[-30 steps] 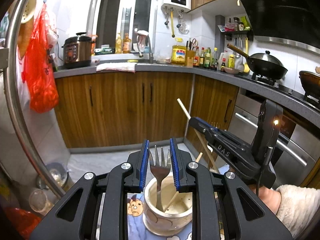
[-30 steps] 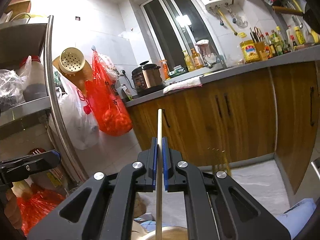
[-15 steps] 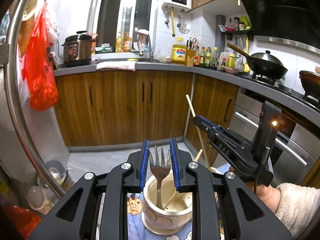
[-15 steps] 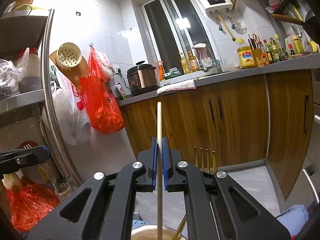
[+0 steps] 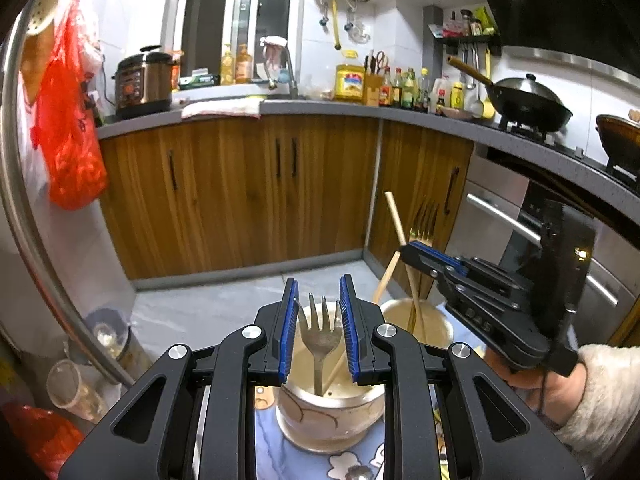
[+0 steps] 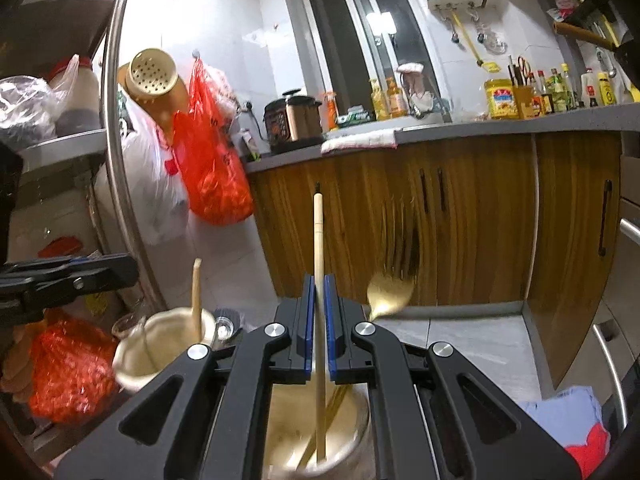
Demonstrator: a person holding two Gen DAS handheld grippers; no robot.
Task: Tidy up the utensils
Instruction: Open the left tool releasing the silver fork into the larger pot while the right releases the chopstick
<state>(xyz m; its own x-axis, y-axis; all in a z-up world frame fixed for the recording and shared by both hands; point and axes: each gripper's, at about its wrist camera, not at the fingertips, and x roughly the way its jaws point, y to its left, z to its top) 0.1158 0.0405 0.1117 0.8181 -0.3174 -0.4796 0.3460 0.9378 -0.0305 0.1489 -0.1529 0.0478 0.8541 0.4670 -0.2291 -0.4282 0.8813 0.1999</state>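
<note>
Right wrist: R tongs (image 6: 318, 328) pinch chopstick (image 6: 319, 320), L tongs (image 5: 318, 334) spread round fork (image 5: 320, 336), prob. untouched.

left wrist: close above holders, facing cabinets (image 5: 248, 184) | right wrist: likewise, slightly blurred | shared: cabinets, counter (image 6: 460, 128)

Bright indoor light ahead of my fingers (image 6: 298, 320); a window (image 6: 378, 24) lamp reflection glares. Fisheye bends the edges, and the gold fork (image 6: 394, 280) is motion-blurred.
</note>
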